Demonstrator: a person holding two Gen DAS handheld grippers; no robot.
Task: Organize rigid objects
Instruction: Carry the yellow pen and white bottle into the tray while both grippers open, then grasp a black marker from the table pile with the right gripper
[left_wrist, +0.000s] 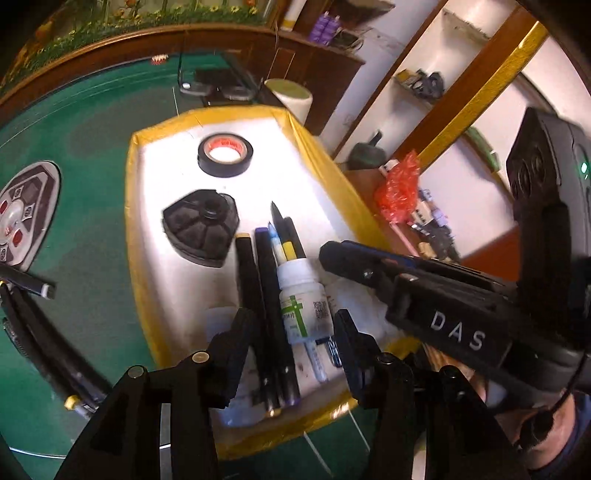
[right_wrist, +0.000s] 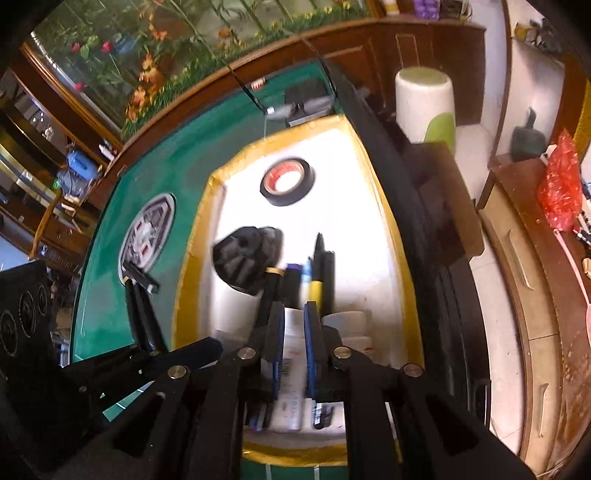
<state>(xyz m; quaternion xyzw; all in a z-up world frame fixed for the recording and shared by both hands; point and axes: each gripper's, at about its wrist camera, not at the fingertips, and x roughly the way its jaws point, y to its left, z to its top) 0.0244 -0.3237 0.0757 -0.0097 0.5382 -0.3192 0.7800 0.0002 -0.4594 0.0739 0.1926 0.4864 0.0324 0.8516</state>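
Note:
A white tray with a yellow rim lies on the green table. In it are a black tape roll, a black ribbed part, several pens and a white bottle with a green cross. My left gripper is open, its fingers either side of the pens and bottle. My right gripper is shut on a white bottle above the tray's near end; it shows from the right in the left wrist view.
A round silver panel with red buttons is set into the table left of the tray. Loose black pens lie left of the tray. Glasses lie beyond it. A white roll and cabinet stand right.

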